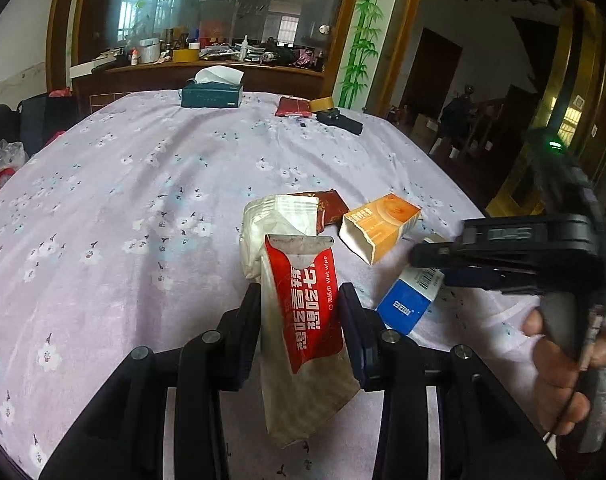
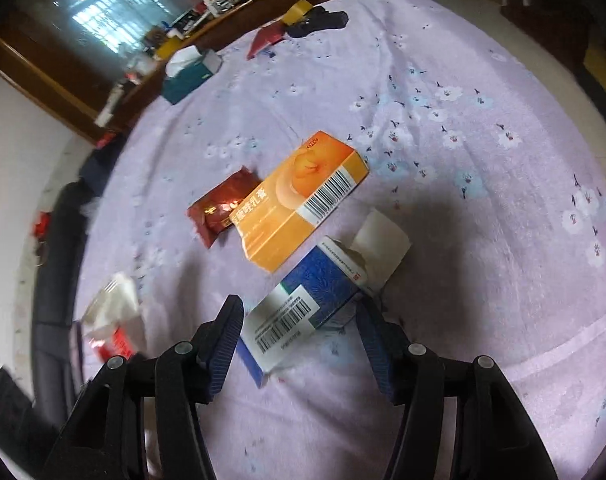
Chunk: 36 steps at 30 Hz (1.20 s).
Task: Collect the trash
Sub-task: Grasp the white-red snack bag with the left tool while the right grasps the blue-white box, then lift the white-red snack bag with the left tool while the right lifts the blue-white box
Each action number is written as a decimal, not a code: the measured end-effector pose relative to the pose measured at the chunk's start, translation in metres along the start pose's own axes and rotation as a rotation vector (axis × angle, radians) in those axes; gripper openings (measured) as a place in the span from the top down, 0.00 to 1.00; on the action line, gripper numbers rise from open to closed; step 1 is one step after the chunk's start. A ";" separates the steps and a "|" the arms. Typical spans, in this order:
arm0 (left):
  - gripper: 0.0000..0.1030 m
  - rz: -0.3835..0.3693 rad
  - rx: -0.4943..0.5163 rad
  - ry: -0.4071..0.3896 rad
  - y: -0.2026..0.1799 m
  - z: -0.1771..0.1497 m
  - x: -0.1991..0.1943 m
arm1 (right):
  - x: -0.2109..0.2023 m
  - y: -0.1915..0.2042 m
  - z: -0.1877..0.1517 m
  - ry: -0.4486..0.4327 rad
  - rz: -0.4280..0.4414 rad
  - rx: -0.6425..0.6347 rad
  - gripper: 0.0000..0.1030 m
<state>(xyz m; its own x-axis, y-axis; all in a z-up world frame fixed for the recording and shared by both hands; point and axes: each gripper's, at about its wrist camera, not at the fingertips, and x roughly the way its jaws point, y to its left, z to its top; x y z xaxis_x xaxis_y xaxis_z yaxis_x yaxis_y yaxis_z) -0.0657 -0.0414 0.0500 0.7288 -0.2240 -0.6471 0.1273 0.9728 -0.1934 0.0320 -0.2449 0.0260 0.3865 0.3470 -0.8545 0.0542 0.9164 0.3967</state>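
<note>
My left gripper [image 1: 299,292] is shut on a red and white wet-wipe packet [image 1: 303,320], which sticks up between the fingers with crumpled white wrappers [image 1: 275,224] behind it. My right gripper [image 2: 301,316] is open, its fingers either side of a blue and white box [image 2: 303,308] lying on the lilac tablecloth; it also shows at the right of the left wrist view [image 1: 427,260], above that blue box [image 1: 407,304]. An orange box [image 2: 299,200] and a dark red sachet [image 2: 223,208] lie just beyond. The held packet shows at the left of the right wrist view [image 2: 111,320].
A flowered lilac cloth [image 1: 143,200] covers the round table. At its far edge stand a teal tissue box [image 1: 211,94], a red pouch [image 1: 293,106], a tape roll [image 1: 322,103] and a black device [image 1: 341,120]. A cluttered wooden sideboard [image 1: 199,68] stands behind.
</note>
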 end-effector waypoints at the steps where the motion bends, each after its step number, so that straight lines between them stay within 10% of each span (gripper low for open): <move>1: 0.64 0.001 -0.001 -0.006 0.001 -0.001 -0.001 | 0.005 0.006 0.001 0.003 -0.054 -0.018 0.39; 11: 0.64 -0.013 -0.002 -0.005 0.004 -0.007 -0.003 | 0.003 0.034 -0.019 -0.030 -0.224 -0.285 0.48; 36: 0.64 0.009 0.013 0.000 -0.015 -0.011 -0.001 | -0.030 0.011 -0.053 -0.118 -0.066 -0.360 0.56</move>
<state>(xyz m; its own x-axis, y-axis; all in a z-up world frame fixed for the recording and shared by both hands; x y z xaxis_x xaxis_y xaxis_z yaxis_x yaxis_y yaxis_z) -0.0757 -0.0569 0.0448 0.7302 -0.2151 -0.6485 0.1295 0.9755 -0.1777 -0.0275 -0.2349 0.0384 0.4976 0.2792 -0.8212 -0.2360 0.9546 0.1815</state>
